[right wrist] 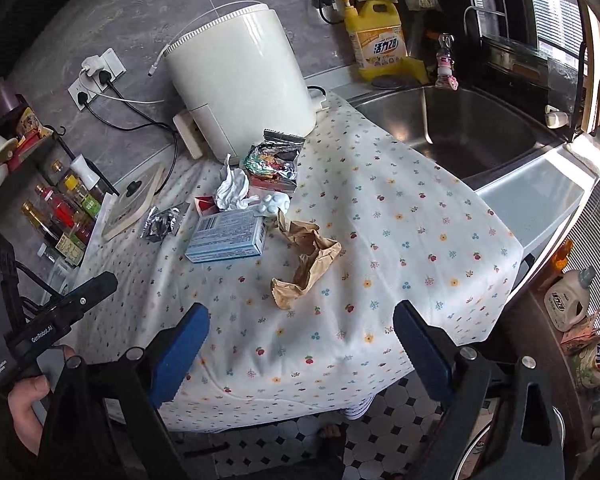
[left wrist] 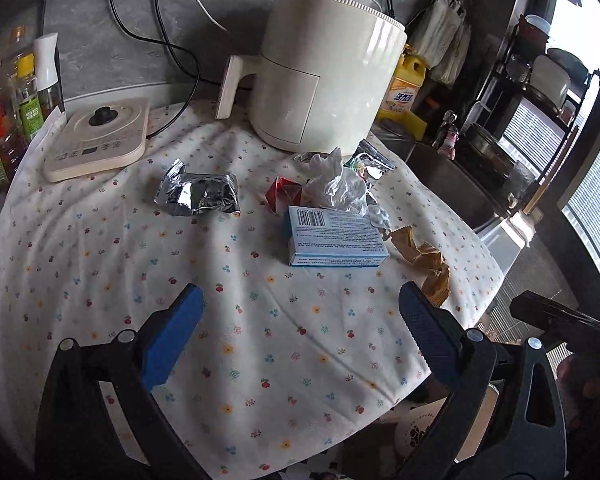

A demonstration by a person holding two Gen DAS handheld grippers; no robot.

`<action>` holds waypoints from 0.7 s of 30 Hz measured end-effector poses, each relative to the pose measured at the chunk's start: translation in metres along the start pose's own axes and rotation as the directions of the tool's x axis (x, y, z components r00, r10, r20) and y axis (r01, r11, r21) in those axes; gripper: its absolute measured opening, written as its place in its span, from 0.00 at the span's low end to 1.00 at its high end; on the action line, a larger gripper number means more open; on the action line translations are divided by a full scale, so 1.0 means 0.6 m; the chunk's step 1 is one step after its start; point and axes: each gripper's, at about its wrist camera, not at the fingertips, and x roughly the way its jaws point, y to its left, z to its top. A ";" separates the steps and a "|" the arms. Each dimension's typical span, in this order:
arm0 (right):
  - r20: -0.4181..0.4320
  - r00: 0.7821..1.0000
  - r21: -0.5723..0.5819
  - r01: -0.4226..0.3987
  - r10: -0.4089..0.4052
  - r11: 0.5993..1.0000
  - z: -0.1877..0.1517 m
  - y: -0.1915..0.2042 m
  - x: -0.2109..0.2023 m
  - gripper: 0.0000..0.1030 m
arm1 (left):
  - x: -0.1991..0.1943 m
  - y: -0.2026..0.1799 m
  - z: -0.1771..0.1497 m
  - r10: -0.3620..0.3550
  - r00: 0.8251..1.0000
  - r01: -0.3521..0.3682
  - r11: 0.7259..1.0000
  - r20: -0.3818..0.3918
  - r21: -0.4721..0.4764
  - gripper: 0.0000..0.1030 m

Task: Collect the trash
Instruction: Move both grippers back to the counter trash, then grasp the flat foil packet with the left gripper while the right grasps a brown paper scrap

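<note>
The table is covered by a soft, matt cotton-like cloth (left wrist: 260, 320), white and printed with small flowers, lightly creased. A crumpled foil wrapper (left wrist: 198, 194), shiny and silvery, is seen at far left. White tissue paper (left wrist: 336, 184) is bunched up, matt and wrinkled. The blue box (left wrist: 334, 238) looks like smooth printed card. Brown paper (right wrist: 306, 260), rough and crushed, lies to the right. A glossy printed snack packet (right wrist: 274, 158) catches light. The cream appliance (left wrist: 324, 76) is finished in smooth, slightly glossy plastic. The sink (right wrist: 460, 136) is brushed metal. Blue ribbed pads (right wrist: 180, 356) are matt.
</note>
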 end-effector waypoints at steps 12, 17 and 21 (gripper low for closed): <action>-0.099 0.994 0.045 0.045 -0.040 0.998 0.025 0.023 0.137 0.58 | 0.071 0.123 0.071 0.037 0.999 -0.037 0.998 0.011 -0.054 0.93; -0.117 0.992 0.078 0.062 -0.052 0.995 0.036 0.019 0.162 0.30 | 0.105 0.168 0.109 0.042 0.999 -0.042 0.997 -0.004 -0.072 0.78; -0.109 0.992 0.079 0.075 -0.066 0.994 0.039 0.019 0.163 0.19 | 0.136 0.192 0.132 0.043 0.999 -0.044 0.996 -0.018 -0.072 0.77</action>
